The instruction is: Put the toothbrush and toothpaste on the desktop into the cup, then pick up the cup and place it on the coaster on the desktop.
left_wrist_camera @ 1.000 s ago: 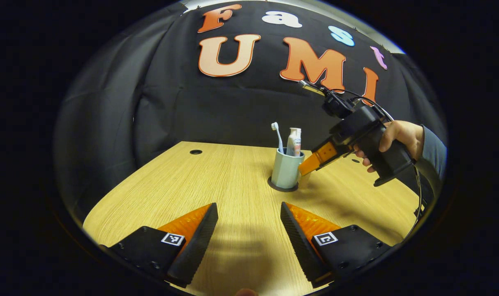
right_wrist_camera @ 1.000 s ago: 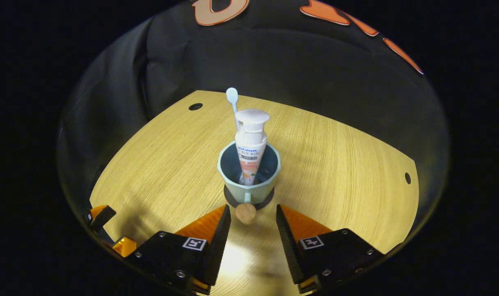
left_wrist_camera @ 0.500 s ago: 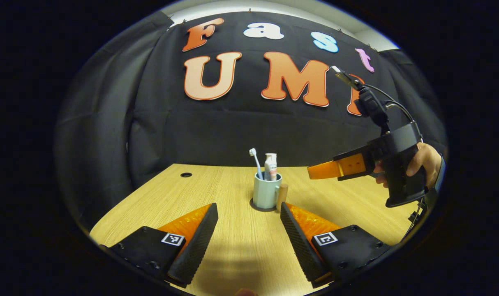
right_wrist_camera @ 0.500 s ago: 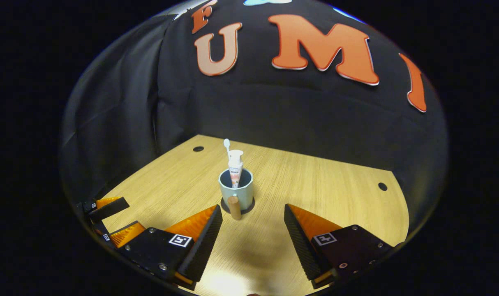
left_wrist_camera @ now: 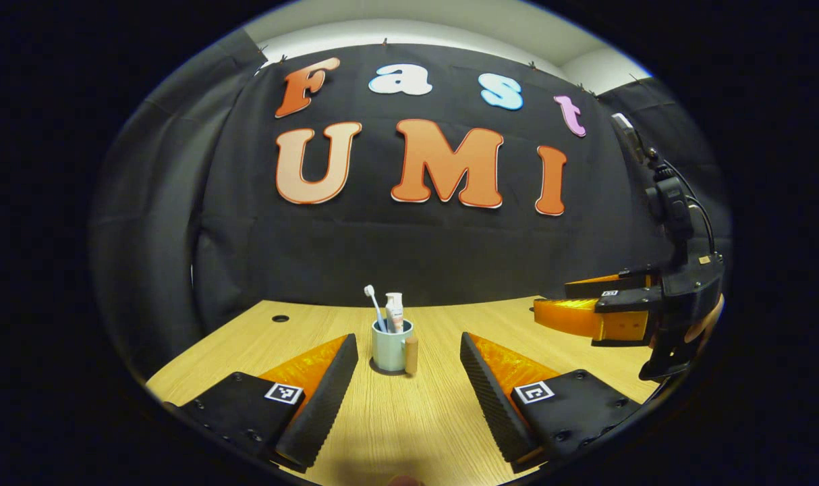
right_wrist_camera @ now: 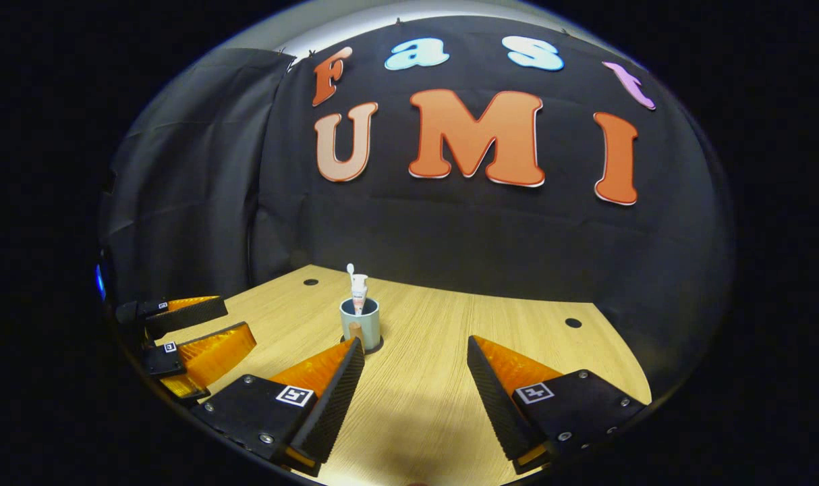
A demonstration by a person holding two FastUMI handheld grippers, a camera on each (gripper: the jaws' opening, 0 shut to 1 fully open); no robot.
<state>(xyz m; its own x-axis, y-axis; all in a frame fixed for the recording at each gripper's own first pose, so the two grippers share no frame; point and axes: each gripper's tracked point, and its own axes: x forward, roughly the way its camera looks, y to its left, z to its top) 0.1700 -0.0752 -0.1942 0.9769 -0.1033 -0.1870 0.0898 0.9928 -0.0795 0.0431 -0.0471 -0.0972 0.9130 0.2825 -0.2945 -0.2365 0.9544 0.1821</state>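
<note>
Desktop (left_wrist_camera: 409,432) open around cup (left_wrist_camera: 389,347) on coaster (right_wrist_camera: 376,347).

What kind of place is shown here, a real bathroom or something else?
Most likely a staged recording booth, not a bathroom. A black cloth wall hangs behind a bare wooden desk. On the desk stands just a cup with a toothbrush and toothpaste, and handheld grippers, left and right, are in view.

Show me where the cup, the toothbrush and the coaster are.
cup (left_wrist_camera: 390,353): left gripper view, front wall.
toothbrush (left_wrist_camera: 369,291): left gripper view, its head.
coaster (right_wrist_camera: 376,348): right gripper view, dark edge beside the cup's base.
</note>
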